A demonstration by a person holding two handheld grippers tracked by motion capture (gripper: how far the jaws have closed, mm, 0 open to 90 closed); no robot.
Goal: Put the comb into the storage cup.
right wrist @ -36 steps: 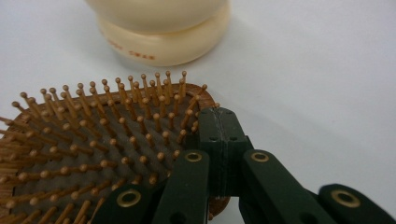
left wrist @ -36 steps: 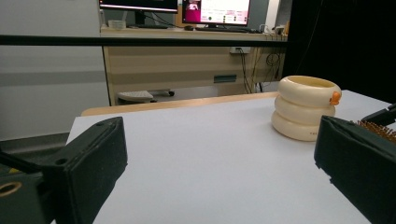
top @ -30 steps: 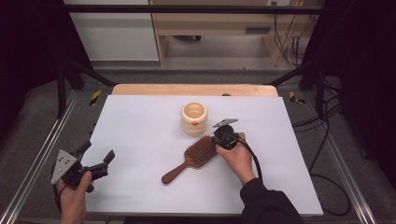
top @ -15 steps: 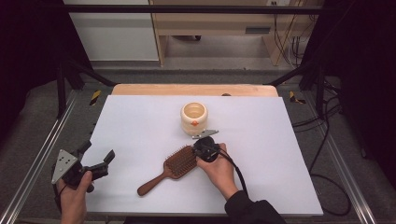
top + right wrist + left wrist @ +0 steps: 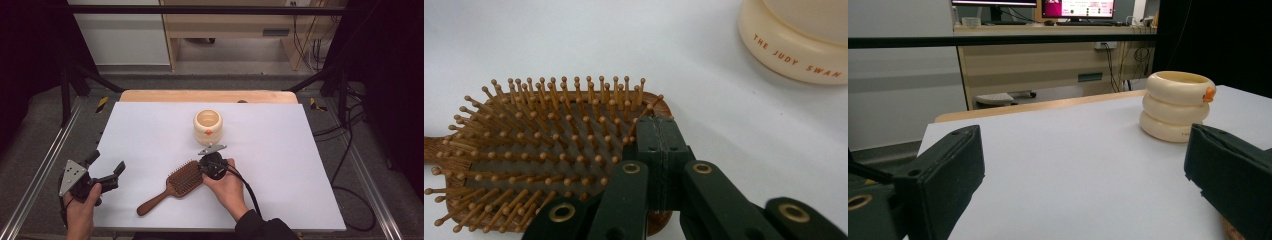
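Right gripper [image 5: 204, 169] at hairbrush [image 5: 176, 184] head

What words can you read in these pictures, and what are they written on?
"THE JUDY SWAN": reddish letters on the lower ring of the cream cup.
Monitor screens at the back: writing too small and blurred to read.
Wooden hairbrush: no writing visible.

Evenly and brightly lit from overhead across the white table [image 5: 300, 165], with dark, near-black surroundings at both sides of the high view. Soft, short shadows beneath the hairbrush [image 5: 172, 187] and the cream pot [image 5: 207, 126]. No harsh glare. Slightly soft and grainy overall. Blurred close up along the black jaws in the left gripper view; crisp on bristles in the right gripper view.
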